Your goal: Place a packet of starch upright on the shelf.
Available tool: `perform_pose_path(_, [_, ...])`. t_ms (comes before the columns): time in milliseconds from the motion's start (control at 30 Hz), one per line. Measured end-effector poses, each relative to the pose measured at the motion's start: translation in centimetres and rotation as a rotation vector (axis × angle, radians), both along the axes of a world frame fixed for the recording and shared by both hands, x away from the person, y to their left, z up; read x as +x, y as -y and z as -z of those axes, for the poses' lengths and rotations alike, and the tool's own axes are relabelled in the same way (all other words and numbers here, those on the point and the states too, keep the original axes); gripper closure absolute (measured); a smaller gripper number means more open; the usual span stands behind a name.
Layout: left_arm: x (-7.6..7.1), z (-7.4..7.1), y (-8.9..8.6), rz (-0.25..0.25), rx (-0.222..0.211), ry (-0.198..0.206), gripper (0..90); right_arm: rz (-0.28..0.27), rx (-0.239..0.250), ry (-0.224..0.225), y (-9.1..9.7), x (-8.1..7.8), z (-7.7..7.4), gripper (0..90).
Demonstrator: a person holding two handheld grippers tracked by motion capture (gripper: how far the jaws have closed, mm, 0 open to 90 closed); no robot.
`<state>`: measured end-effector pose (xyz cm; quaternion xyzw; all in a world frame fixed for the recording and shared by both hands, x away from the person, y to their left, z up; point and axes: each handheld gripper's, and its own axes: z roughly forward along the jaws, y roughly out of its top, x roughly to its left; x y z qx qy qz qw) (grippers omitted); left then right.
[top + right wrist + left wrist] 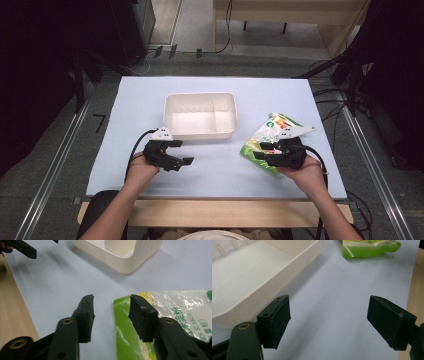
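Jaws of right gripper (111,315) part-open astride green pouch (125,340) edge, left gripper (329,322) wide, white tray (200,116) empty.

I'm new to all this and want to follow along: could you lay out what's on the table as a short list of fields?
Table: pale blue top
Box: white tray, two compartments, nothing seen inside
Bag: green and clear packet, lying flat, right of the tray
Left gripper: open, near the tray's front corner, holding nothing
Right gripper: jaws around the packet's green edge, not pressing it
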<state>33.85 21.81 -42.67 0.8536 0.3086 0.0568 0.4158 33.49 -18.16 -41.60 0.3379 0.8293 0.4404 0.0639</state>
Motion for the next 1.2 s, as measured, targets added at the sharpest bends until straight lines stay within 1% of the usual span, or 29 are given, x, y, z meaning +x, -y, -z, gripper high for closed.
perform_pose_path(33, [0.0, 0.0, 0.0, 0.001, -0.001, 0.001, 19.5, 0.005, 0.002, -0.004, 0.4, 0.0, 0.0, 58.7])
perform_pose_path(67, [0.0, 0.0, 0.0, 0.000, -0.001, 0.003, 19.5, 0.005, 0.002, -0.004, 0.4, 0.0, 0.0, 58.7])
perform_pose_path(100, [0.0, 0.0, 0.0, 0.001, 0.000, 0.003, 19.5, 0.008, -0.004, 0.010, 0.9, -0.1, -0.1, 63.2])
perform_pose_path(133, [0.0, 0.0, 0.0, 0.001, 0.000, 0.003, 19.5, 0.008, -0.004, 0.010, 0.9, -0.1, -0.1, 63.2])
perform_pose_path(167, [0.0, 0.0, 0.0, 0.001, 0.001, 0.002, 19.5, 0.019, -0.007, 0.011, 1.5, -0.2, 0.0, 67.2])
perform_pose_path(200, [0.0, 0.0, 0.0, 0.000, 0.003, 0.002, 19.5, 0.019, -0.007, 0.011, 1.5, -0.2, 0.0, 67.2])
perform_pose_path(233, [0.0, 0.0, 0.1, 0.000, -0.001, 0.002, 19.5, 0.033, -0.018, 0.007, 1.7, -0.2, 0.1, 70.4])
perform_pose_path(267, [0.0, 0.0, 0.1, 0.000, 0.000, 0.003, 19.5, 0.057, -0.023, 0.005, 2.2, -0.1, 0.4, 78.5])
perform_pose_path(300, [0.0, 0.0, 0.1, 0.000, 0.001, 0.003, 19.5, 0.073, -0.017, -0.004, 2.5, 0.0, 0.6, 82.6])
perform_pose_path(333, [0.0, 0.0, 0.1, 0.000, 0.001, 0.004, 19.5, 0.079, -0.013, -0.012, 2.9, 0.1, 0.8, 84.7])
perform_pose_path(367, [0.0, 0.0, 0.1, 0.000, 0.001, 0.004, 19.5, 0.084, -0.013, -0.024, 3.1, 0.1, 0.9, 88.8])
perform_pose_path(400, [0.0, 0.0, 0.1, 0.001, 0.000, 0.003, 19.5, 0.084, -0.013, -0.024, 3.1, 0.1, 0.9, 88.8])
perform_pose_path(433, [0.0, 0.0, 0.1, 0.000, 0.001, 0.003, 19.5, 0.085, -0.017, -0.034, 3.4, 0.3, 1.0, 90.0])
perform_pose_path(467, [0.0, 0.0, 0.1, 0.000, 0.001, 0.003, 19.5, 0.066, -0.003, -0.053, 4.1, 0.4, 1.2, 90.0])
perform_pose_path(500, [0.0, 0.0, 0.1, 0.000, 0.001, 0.003, 19.5, 0.065, 0.002, -0.053, 4.3, 0.4, 1.3, 90.0])
perform_pose_path(600, [0.0, 0.0, 0.0, 0.001, 0.001, 0.004, 19.5, 0.072, -0.046, -0.039, 4.8, 0.3, 1.5, 90.0])
perform_pose_path(633, [0.0, 0.0, 0.0, 0.001, 0.000, 0.004, 19.5, 0.072, -0.046, -0.039, 4.8, 0.3, 1.5, 90.0])
perform_pose_path(667, [0.0, 0.0, 0.0, 0.000, -0.002, 0.004, 19.5, 0.069, -0.062, -0.030, 5.0, 0.2, 1.6, 90.0])
perform_pose_path(700, [0.0, 0.0, 0.0, 0.001, -0.001, 0.003, 19.5, 0.078, -0.073, -0.034, 5.4, 0.1, 1.7, 90.0])
perform_pose_path(800, [0.0, 0.0, 0.1, 0.003, -0.001, 0.006, 19.5, 0.086, -0.085, -0.031, 6.0, 0.1, 1.9, 90.0])
perform_pose_path(833, [0.1, 0.0, 0.2, 0.007, 0.002, 0.007, 19.5, 0.095, -0.094, -0.035, 6.7, 0.1, 2.2, 90.0])
perform_pose_path(867, [0.1, 0.0, 0.2, 0.007, 0.001, 0.008, 19.5, 0.099, -0.096, -0.034, 6.9, 0.1, 2.4, 90.0])
perform_pose_path(900, [0.1, 0.0, 0.2, 0.006, 0.003, 0.006, 19.5, 0.099, -0.096, -0.034, 6.9, 0.1, 2.4, 90.0])
perform_pose_path(1000, [0.2, -0.1, 0.3, 0.010, -0.001, 0.007, 19.5, 0.124, -0.087, -0.070, 8.1, 0.4, 3.1, 90.0])
perform_pose_path(1033, [0.3, -0.1, 0.4, 0.012, -0.001, 0.007, 19.5, 0.131, -0.097, -0.083, 8.6, 0.4, 3.5, 90.0])
perform_pose_path(1067, [0.3, 0.0, 0.4, 0.013, -0.005, 0.006, 19.5, 0.131, -0.097, -0.083, 8.6, 0.4, 3.5, 90.0])
perform_pose_path(1167, [0.3, 0.0, 0.6, 0.011, -0.008, 0.005, 19.5, 0.120, -0.132, -0.102, 8.6, 0.6, 4.2, 90.0])
perform_pose_path(1200, [0.3, 0.0, 0.6, 0.014, -0.003, 0.004, 19.5, 0.108, -0.158, -0.103, 8.2, 0.7, 4.6, 90.0])
